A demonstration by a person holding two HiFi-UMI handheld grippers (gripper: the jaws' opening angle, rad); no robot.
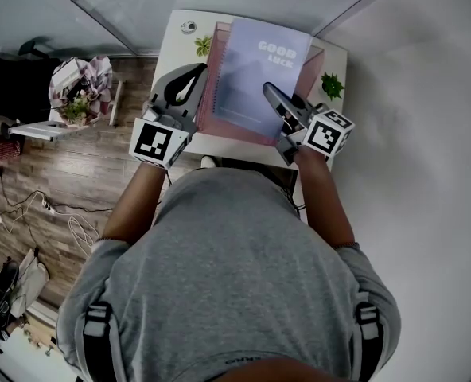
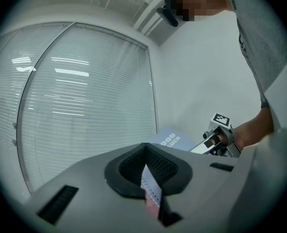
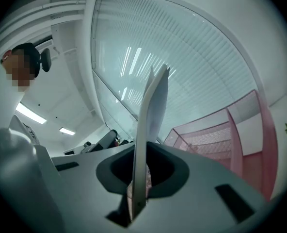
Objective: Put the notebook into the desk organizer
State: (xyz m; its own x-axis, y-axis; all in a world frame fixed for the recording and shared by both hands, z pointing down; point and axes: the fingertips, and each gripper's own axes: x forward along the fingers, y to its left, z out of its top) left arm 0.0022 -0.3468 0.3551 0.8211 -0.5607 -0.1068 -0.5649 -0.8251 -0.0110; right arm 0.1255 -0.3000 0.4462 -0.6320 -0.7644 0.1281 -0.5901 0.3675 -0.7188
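Note:
A lavender notebook (image 1: pixel 263 70) printed "GOOD LUCK" hangs tilted over the pink mesh desk organizer (image 1: pixel 219 122) on the white desk (image 1: pixel 176 42). My right gripper (image 1: pixel 269 92) is shut on its lower right part. In the right gripper view the notebook (image 3: pixel 151 125) stands edge-on between the jaws, with the organizer (image 3: pixel 231 130) just to the right. My left gripper (image 1: pixel 197 74) sits at the organizer's left wall. In the left gripper view its jaws are shut on a thin pink-and-white perforated edge (image 2: pixel 151 191), apparently that wall. There the notebook (image 2: pixel 170 139) shows farther right.
Two small green plants (image 1: pixel 332 86) (image 1: pixel 203 47) stand on the desk beside the organizer, and a small round object (image 1: pixel 188 28) lies at its far left corner. A window with blinds (image 2: pixel 85 106) is behind the desk. A bouquet (image 1: pixel 80 86) sits left, above the wooden floor.

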